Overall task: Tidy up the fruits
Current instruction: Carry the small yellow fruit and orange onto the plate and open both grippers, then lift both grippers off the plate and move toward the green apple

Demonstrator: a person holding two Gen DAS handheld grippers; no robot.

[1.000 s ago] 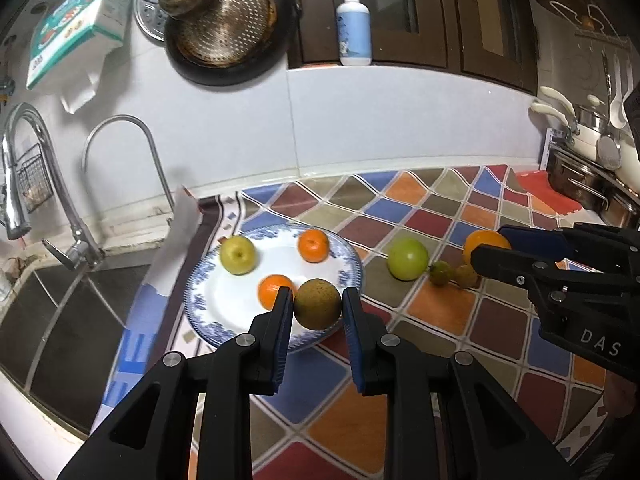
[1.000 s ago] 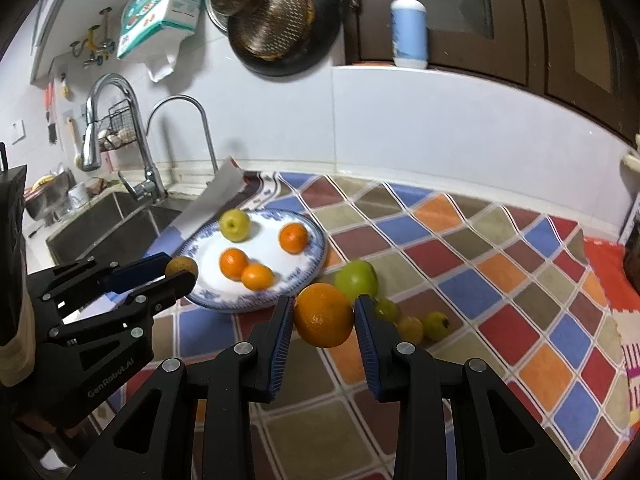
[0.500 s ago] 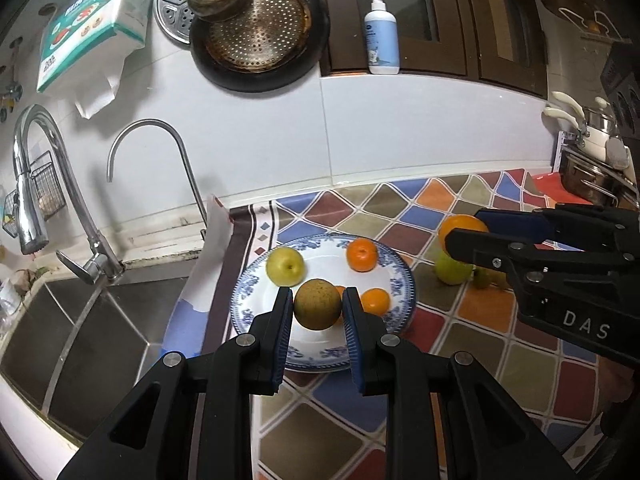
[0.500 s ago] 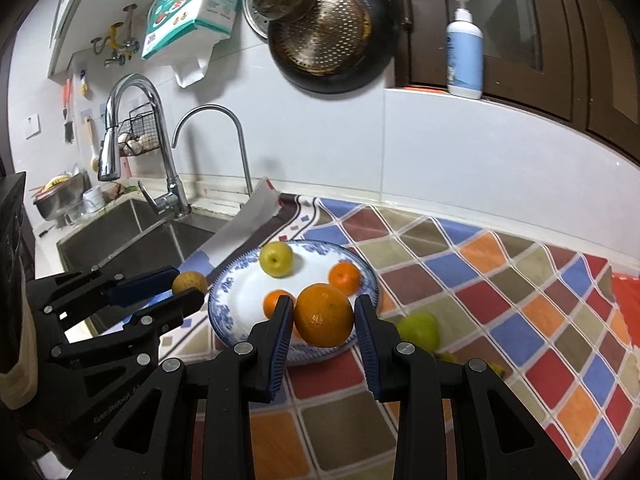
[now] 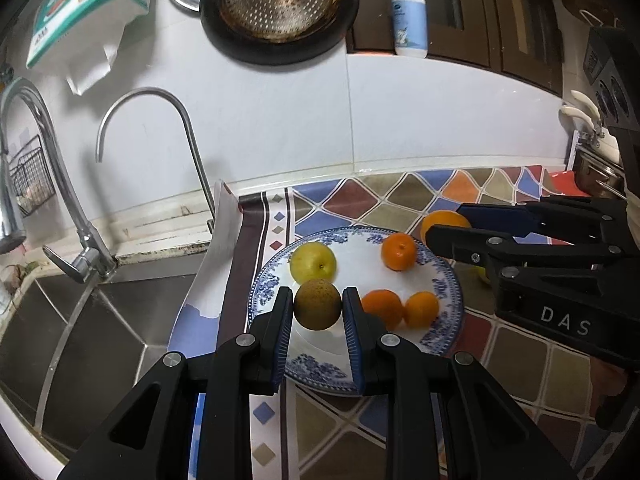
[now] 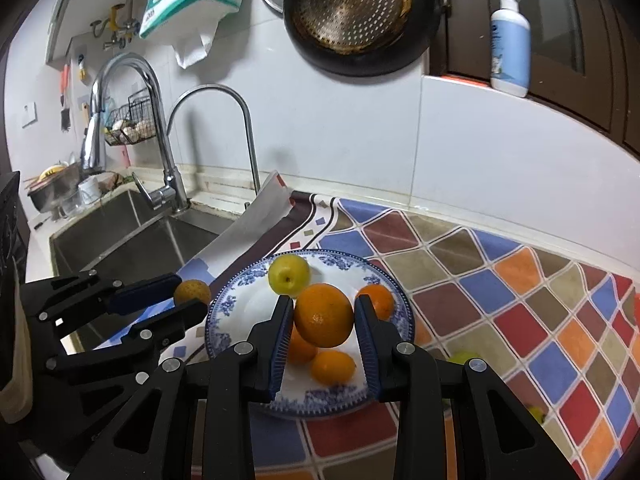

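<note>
Brown pear (image 5: pixel 318 305) clamped between the blue pads of the left hand-held gripper (image 5: pixel 317 312), poised above the near-left part of the blue-patterned plate (image 5: pixel 264 284) on the chequered worktop (image 6: pixel 480 264). Large orange (image 6: pixel 324 315) pinched in the right hand-held gripper (image 6: pixel 323 320), likewise over the plate. Beyond the left fingertips a yellow-green apple (image 5: pixel 313 262) and a mandarin (image 5: pixel 398 251); just right of them two more mandarins (image 5: pixel 400 307), touching.
</note>
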